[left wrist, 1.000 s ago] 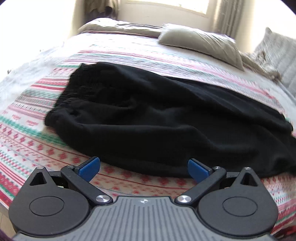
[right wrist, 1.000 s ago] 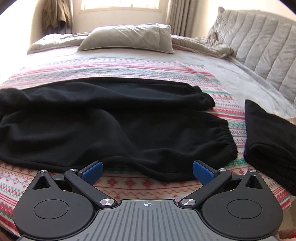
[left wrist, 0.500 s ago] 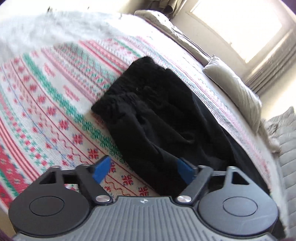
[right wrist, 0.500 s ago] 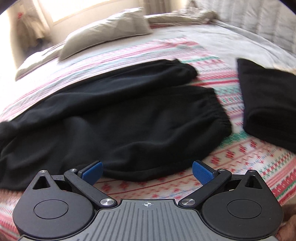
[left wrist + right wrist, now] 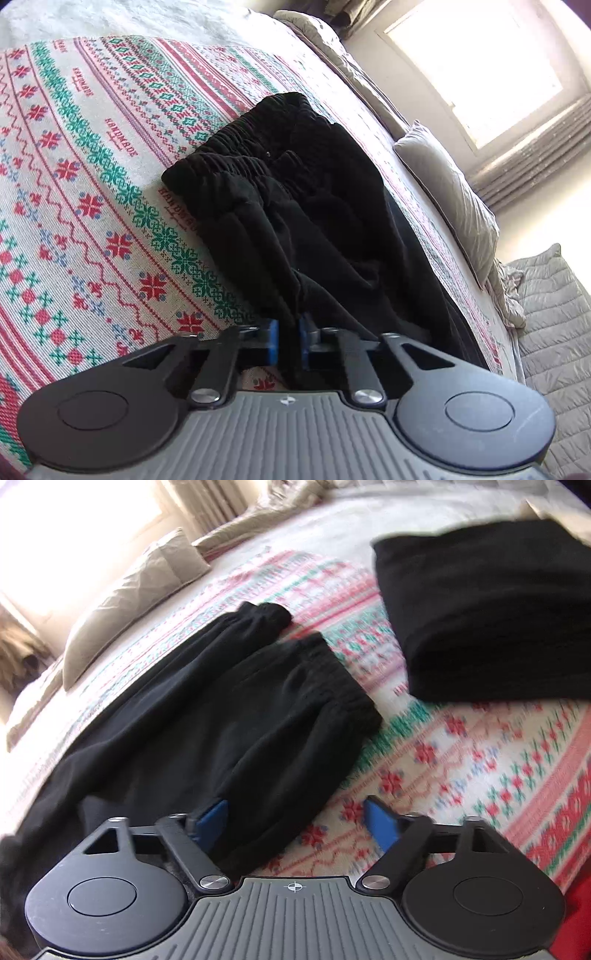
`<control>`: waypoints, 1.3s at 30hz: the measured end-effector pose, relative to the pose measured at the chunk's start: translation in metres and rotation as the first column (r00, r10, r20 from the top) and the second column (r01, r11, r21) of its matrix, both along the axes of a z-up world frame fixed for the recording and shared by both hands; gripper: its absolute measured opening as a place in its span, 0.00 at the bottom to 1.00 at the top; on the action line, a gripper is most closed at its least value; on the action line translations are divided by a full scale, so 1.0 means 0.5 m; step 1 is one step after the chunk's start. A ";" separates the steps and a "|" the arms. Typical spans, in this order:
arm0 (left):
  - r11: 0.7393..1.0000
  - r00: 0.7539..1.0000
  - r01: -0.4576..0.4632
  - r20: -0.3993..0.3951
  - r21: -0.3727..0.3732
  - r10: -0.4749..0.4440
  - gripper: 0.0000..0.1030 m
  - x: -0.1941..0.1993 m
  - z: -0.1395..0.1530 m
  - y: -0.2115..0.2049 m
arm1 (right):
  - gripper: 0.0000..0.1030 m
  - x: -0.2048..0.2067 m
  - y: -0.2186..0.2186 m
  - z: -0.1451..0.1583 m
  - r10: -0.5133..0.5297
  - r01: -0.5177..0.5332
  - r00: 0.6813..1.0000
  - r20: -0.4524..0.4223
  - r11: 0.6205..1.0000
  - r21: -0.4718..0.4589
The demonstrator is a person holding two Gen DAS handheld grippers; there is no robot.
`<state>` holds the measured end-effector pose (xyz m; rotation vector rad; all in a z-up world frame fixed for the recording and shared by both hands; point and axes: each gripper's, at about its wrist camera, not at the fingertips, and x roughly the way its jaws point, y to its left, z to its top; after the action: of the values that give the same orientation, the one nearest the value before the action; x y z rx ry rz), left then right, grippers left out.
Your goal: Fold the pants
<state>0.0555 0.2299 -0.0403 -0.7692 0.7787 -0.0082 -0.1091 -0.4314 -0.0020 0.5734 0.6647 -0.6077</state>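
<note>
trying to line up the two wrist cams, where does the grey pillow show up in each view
Left wrist view: the grey pillow lies at the right, above the middle, beyond the black pants, below the window.
Right wrist view: the grey pillow lies at the upper left, beyond the pants' leg cuffs.
Shared landmark: the patterned blanket under the pants.

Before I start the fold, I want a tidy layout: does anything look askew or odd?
The pants are rumpled near the waistband, bunched into ridges where the left claw pinches them. The two leg cuffs lie staggered, not aligned. The right claw is open. The folded black garment looks neat.
</note>
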 end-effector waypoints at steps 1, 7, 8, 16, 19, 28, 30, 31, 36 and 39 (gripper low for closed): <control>1.000 1.000 -0.010 0.005 0.010 0.010 0.09 0.001 0.000 -0.002 | 0.20 0.004 0.005 0.004 0.012 -0.012 1.000 0.005 1.000 -0.021; 0.979 0.994 -0.045 0.103 0.199 0.024 0.08 -0.040 0.085 -0.017 | 0.03 -0.037 0.023 0.077 -0.016 0.031 0.996 0.089 0.986 -0.165; 0.974 0.994 -0.048 0.107 0.220 0.025 0.08 -0.045 0.095 -0.014 | 0.03 -0.045 0.024 0.088 -0.017 0.033 0.995 0.095 0.985 -0.170; 0.968 0.999 0.002 0.033 0.250 -0.010 0.08 -0.081 0.099 0.002 | 0.03 -0.088 0.024 0.099 0.020 -0.016 1.000 0.024 0.988 -0.152; 0.955 0.997 0.066 -0.043 0.288 -0.056 0.08 -0.079 0.080 -0.015 | 0.03 -0.105 0.021 0.088 0.020 -0.021 1.000 -0.008 0.989 -0.146; 0.825 0.980 0.197 -0.083 0.529 -0.181 0.42 -0.090 0.071 -0.086 | 0.20 -0.074 0.018 0.010 0.062 -0.087 0.983 -0.170 0.985 -0.147; 0.781 0.965 0.236 -0.047 0.578 -0.257 0.55 -0.116 0.085 -0.121 | 0.42 -0.088 0.015 0.029 0.051 -0.072 0.989 -0.142 0.987 -0.146; 0.757 0.951 0.263 -0.027 0.598 -0.308 0.58 -0.128 0.093 -0.143 | 0.55 -0.098 0.013 0.040 0.044 -0.063 0.992 -0.118 0.985 -0.160; 0.637 0.809 0.412 0.060 0.651 -0.585 0.73 -0.167 0.114 -0.266 | 0.57 -0.108 -0.012 0.086 0.043 -0.046 0.999 -0.018 0.976 -0.214; 0.530 0.683 0.509 0.057 0.678 -0.728 0.73 -0.173 0.101 -0.358 | 0.57 -0.073 -0.035 0.091 0.087 -0.078 0.996 0.030 0.971 -0.228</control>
<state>-0.0308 0.0510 0.0102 0.2001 0.6310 -0.5210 -0.1458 -0.4488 0.0436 0.3427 0.5697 -0.5833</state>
